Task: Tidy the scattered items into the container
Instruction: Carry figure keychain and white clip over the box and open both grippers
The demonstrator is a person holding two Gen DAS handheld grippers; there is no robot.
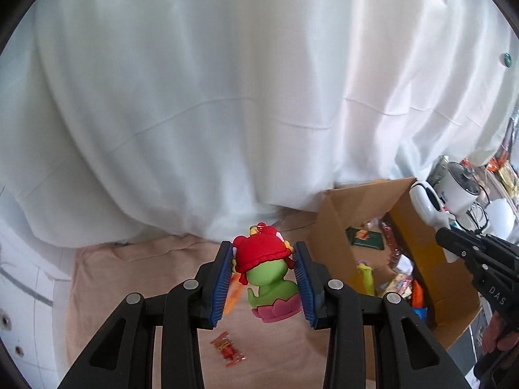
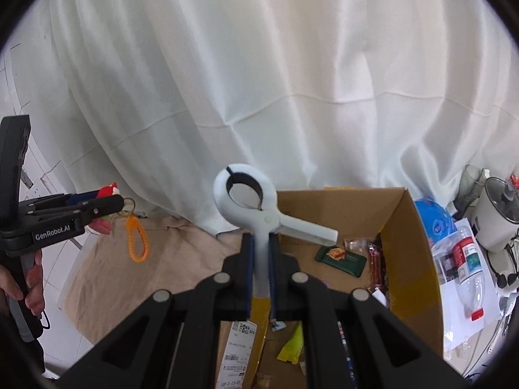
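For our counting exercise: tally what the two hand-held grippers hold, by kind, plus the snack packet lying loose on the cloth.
Toy figure keychains: 1
White spring clamps: 1
Red snack packets on the cloth: 1
Total: 3

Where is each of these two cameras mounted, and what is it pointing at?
Left wrist: sits on the left gripper, looking along its fingers at the clamped green toy and white curtain.
Right wrist: sits on the right gripper, holding a white clamp over the cardboard box; a hand shows.
Both share the box, curtain and each other's gripper.
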